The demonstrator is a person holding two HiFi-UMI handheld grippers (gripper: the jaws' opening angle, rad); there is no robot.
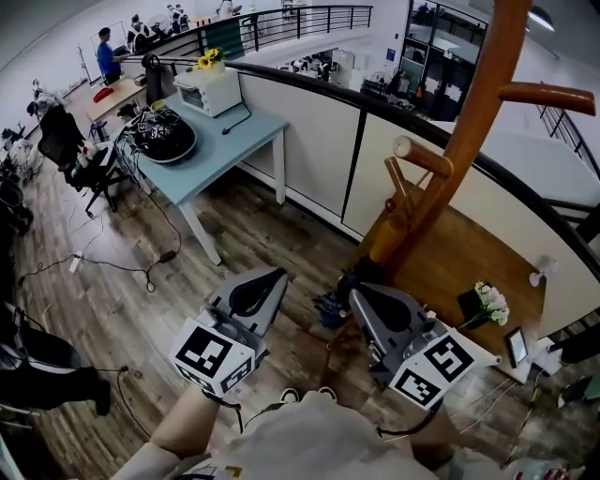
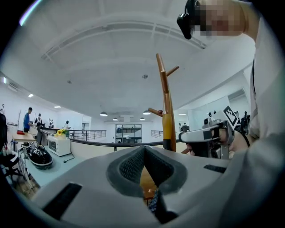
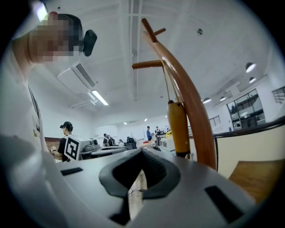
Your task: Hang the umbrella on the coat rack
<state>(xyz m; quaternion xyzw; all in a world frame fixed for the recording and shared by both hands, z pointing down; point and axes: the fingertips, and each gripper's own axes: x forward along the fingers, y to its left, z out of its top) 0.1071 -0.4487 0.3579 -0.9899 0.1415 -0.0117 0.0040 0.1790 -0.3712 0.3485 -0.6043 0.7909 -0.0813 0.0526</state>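
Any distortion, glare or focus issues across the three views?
Head view: evenly lit, sharp, the coat rack bends slightly. Left gripper view: heavy fisheye, black corners, the left hand-held gripper looks soft, the coat rack sharp. Right gripper view: the coat rack bows into an arc; a ceiling light blows out top left.

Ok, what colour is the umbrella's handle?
Mustard yellow; the umbrella handle shows best in the right gripper view, beside the wooden coat rack.

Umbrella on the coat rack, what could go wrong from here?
The umbrella hangs from a peg by a thin cord only, so a knock might slip it off. The right gripper, shut and empty, sits close to the coat rack; drawing it back carelessly could set the umbrella swinging.
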